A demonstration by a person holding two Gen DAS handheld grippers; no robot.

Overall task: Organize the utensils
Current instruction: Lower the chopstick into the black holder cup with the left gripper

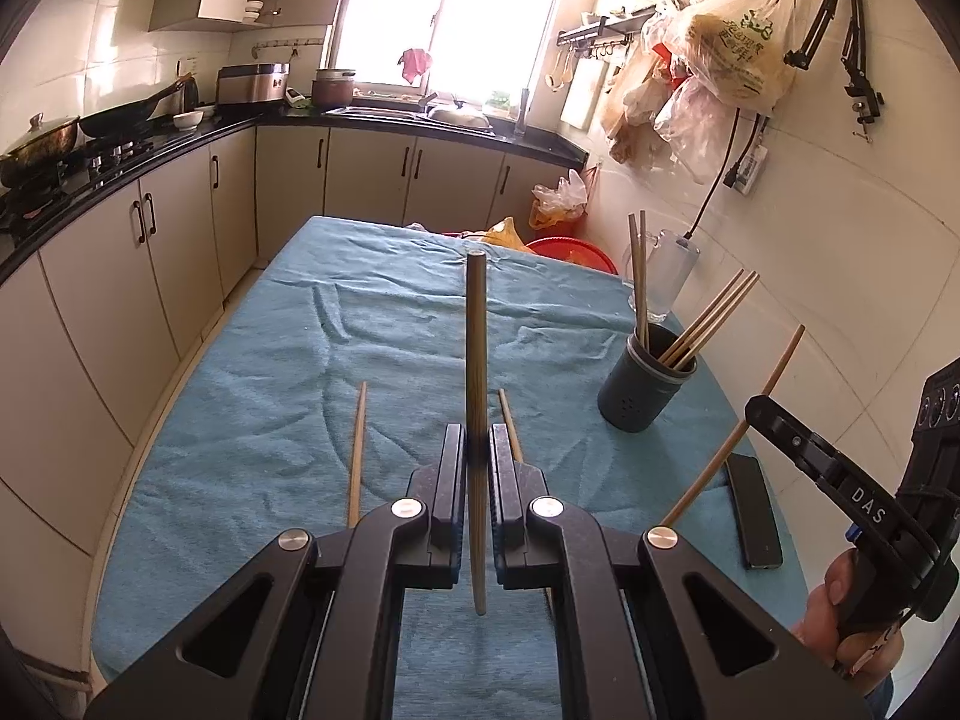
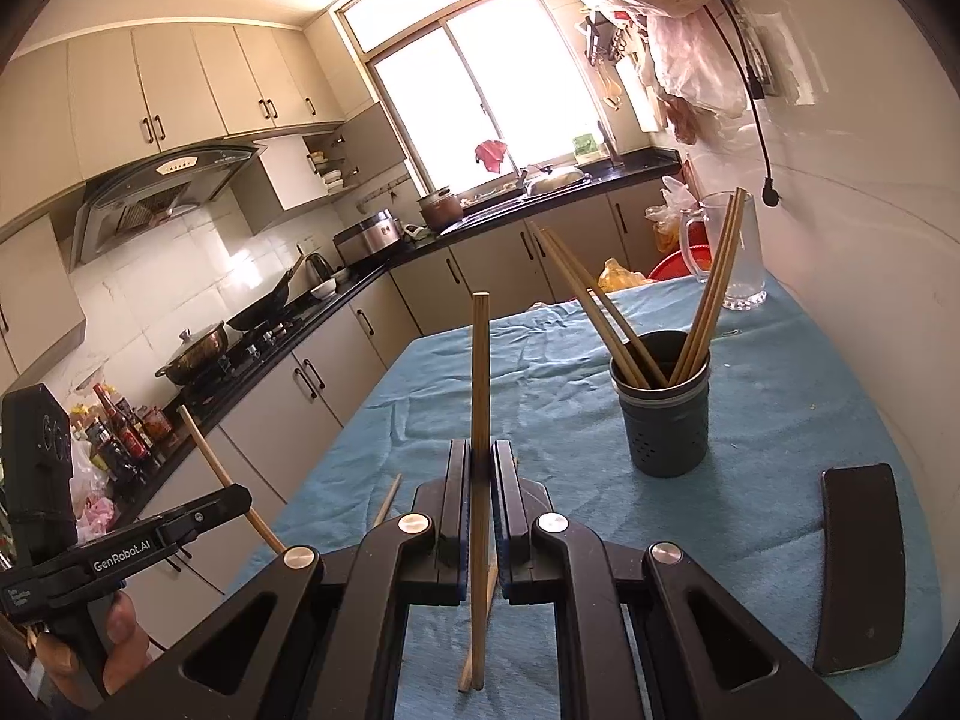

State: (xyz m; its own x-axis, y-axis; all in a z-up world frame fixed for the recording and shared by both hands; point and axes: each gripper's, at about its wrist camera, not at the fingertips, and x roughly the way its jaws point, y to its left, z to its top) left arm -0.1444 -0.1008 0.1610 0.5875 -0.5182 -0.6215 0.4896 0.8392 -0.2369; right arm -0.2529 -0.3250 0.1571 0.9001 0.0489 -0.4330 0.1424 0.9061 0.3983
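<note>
While both grippers are being held above the table point(image 1: 252, 360), one chopstick is being pinched in each of them. The left gripper point(image 1: 477, 450) is being kept pressed together on a darker chopstick point(image 1: 476, 360), which is standing nearly upright between the jaws, its top end pointing away and its lower end hanging below the fingers. The right gripper point(image 2: 479, 468) is being kept pressed together in the same way on a lighter chopstick point(image 2: 479, 372), also nearly upright.

In the left wrist view, the right gripper point(image 1: 762, 414) is being seen at the right edge with its chopstick point(image 1: 738, 438) slanting up through it. In the right wrist view, the left gripper point(image 2: 240, 498) is being seen at the left edge, and its chopstick point(image 2: 222, 474) is tilted.

A dark round holder point(image 1: 645, 387) is standing on the blue cloth point(image 1: 420, 300) near the right side of the table, and several chopsticks point(image 1: 708, 324) are leaning in it in two groups. A glass mug point(image 2: 729, 252) is standing behind the holder, close to the wall. A dark flat phone point(image 2: 858, 564) is lying on the cloth beside the holder, apart from it.

Two loose chopsticks are being left on the cloth: one point(image 1: 357, 450) lying left of the left gripper, another point(image 1: 509, 420) partly hidden behind its right finger.
</note>
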